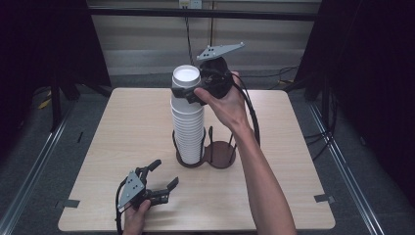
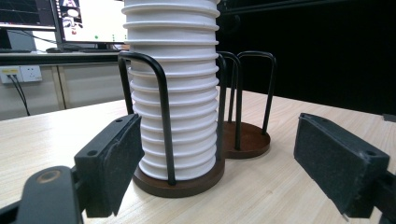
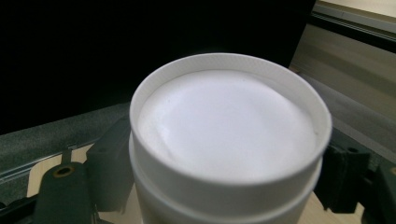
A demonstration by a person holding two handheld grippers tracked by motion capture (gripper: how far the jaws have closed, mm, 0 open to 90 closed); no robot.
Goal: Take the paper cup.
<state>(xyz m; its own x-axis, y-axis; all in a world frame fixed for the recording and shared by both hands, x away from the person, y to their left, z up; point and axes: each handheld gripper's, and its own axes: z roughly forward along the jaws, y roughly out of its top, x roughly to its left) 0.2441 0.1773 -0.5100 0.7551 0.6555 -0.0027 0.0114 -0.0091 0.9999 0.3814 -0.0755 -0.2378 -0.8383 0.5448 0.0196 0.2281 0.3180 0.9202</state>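
Note:
A tall stack of upturned white paper cups (image 1: 188, 129) stands in the left slot of a brown two-slot holder (image 1: 221, 154) with black wire posts. My right gripper (image 1: 187, 93) is at the top of the stack, its jaws on either side of the top cup (image 1: 186, 76) and shut on it. The right gripper view looks down on that top cup's (image 3: 229, 135) white base, with a pad pressed against each side. My left gripper (image 1: 165, 174) rests low near the table's front left, open with nothing between its jaws. In the left gripper view it (image 2: 219, 168) points at the stack (image 2: 175, 93) and the holder (image 2: 247, 140).
The holder's right slot (image 1: 225, 149) holds no cups. The light wooden table (image 1: 122, 127) has bare room all round the holder. Dark curtains hang at both sides, cables lie on the floor behind, and a monitor (image 2: 88, 18) stands beyond the table.

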